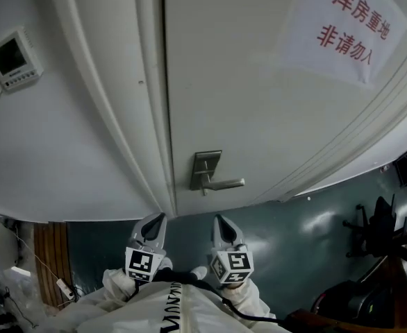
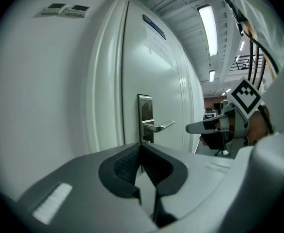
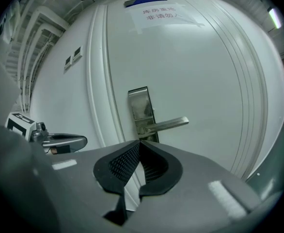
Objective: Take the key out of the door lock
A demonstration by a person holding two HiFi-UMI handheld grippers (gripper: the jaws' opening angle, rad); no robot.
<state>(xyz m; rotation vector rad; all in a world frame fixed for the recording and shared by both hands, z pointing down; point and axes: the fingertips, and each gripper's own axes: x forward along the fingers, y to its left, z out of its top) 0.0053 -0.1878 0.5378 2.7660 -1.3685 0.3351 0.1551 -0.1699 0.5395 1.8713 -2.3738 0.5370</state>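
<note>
A white door [image 1: 259, 103] carries a metal lock plate [image 1: 205, 166] with a lever handle [image 1: 224, 184] pointing right. A small stub [image 1: 205, 191] sticks out under the lever, too small to tell as a key. My left gripper [image 1: 155, 220] and right gripper [image 1: 221, 223] hang side by side below the plate, short of the door, both shut and empty. The left gripper view has its tips [image 2: 141, 145] in front of the plate [image 2: 145, 111]. In the right gripper view the tips [image 3: 139, 142] hide the bottom of the plate [image 3: 140, 106]; no key shows.
A paper notice [image 1: 349, 30] with red characters hangs on the door's upper right. Two wall panels [image 1: 9, 60] sit left of the door frame [image 1: 120, 103]. Dark green floor [image 1: 294, 234] lies below, with black equipment [image 1: 377, 234] at the right.
</note>
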